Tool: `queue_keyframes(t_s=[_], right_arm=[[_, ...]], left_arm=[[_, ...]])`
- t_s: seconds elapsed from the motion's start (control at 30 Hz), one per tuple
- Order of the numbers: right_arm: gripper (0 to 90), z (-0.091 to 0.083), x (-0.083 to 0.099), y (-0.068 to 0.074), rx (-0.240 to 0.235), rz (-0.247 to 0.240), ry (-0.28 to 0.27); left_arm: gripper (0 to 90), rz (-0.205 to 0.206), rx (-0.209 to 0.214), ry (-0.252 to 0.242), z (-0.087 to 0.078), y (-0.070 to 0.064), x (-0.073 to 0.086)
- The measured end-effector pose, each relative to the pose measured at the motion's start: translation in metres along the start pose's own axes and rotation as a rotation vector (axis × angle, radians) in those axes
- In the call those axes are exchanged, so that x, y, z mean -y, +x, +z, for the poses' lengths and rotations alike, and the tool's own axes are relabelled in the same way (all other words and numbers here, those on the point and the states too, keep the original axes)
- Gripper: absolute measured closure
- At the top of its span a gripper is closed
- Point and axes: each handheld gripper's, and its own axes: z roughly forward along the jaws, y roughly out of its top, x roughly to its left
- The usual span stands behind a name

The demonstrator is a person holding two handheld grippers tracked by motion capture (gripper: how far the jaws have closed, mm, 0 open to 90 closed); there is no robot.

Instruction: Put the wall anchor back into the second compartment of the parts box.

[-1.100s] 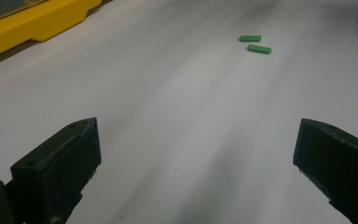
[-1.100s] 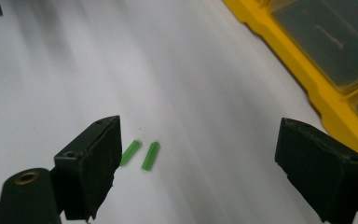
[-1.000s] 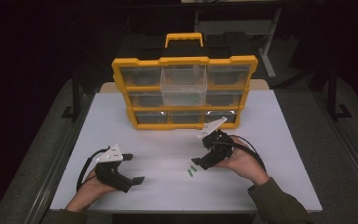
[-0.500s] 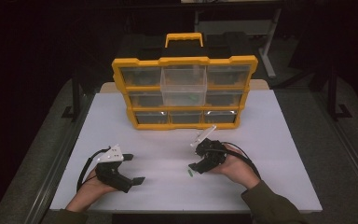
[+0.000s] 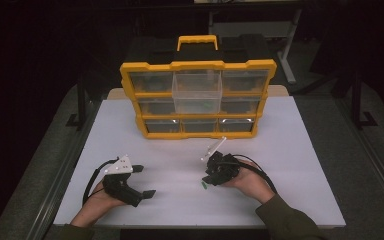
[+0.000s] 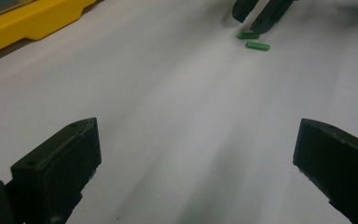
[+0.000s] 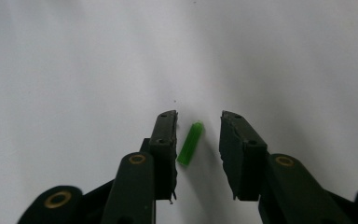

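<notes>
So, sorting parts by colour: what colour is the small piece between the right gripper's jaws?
Green piece, clearest in the right gripper view.

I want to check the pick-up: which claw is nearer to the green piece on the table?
Right. The right claw has the green piece between its open jaws. The left claw rests apart, open.

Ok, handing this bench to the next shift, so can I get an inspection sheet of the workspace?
Surface: white table, bare around the hands.
Job's things: yellow organizer, top middle drawer pulled out; two green pieces on the table.
Clutter: nothing seen.
Grippers: left tool open, apart from the pieces; right tool open, jaws either side of one piece, not clamped.
Cables: black cable loops by each hand.
Surroundings: dark; metal frames behind.
</notes>
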Motion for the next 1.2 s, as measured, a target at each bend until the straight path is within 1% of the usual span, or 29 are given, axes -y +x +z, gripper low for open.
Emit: queue_keyframes(t_s=[0.07, 0.13, 0.23, 0.27, 0.3, 0.5, 0.73, 0.9, 1.03, 1.2], right_arm=[[70.3, 0.001, 0.000, 0.001, -0.006, 0.005, 0.009], [72.8, 0.003, 0.000, 0.001, -0.008, -0.006, 0.011], [75.7, 0.005, 0.000, 0.001, -0.016, -0.004, 0.026], [76.9, 0.005, 0.000, 0.001, -0.010, -0.012, 0.028], [77.6, 0.006, 0.000, 0.002, -0.012, -0.007, 0.034], [82.6, 0.006, 0.000, 0.002, 0.003, -0.021, 0.033], [83.6, 0.006, 0.000, 0.002, -0.001, -0.016, 0.036], [84.0, 0.004, 0.000, -0.002, -0.024, -0.012, 0.036], [83.9, -0.002, 0.001, -0.007, -0.051, 0.023, 0.018], [83.9, -0.012, 0.001, -0.013, -0.074, 0.036, 0.012]], left_arm=[[0.7, 0.001, 0.000, 0.000, 0.000, 0.000, 0.000], [0.7, 0.001, 0.000, 0.001, 0.000, 0.000, 0.000], [0.7, 0.001, 0.000, 0.001, 0.000, 0.000, 0.000], [0.7, 0.001, 0.000, 0.000, 0.000, 0.000, 0.000], [0.7, 0.000, 0.000, 0.000, 0.000, 0.000, 0.000], [0.7, 0.002, -0.001, 0.001, 0.000, 0.000, 0.000], [0.7, 0.003, -0.002, 0.001, 0.000, 0.000, 0.000], [0.7, 0.003, -0.001, 0.000, 0.000, 0.000, 0.000], [0.7, 0.002, -0.001, -0.003, -0.001, 0.000, 0.000], [0.7, 0.004, 0.000, -0.002, 0.000, -0.001, 0.000]])
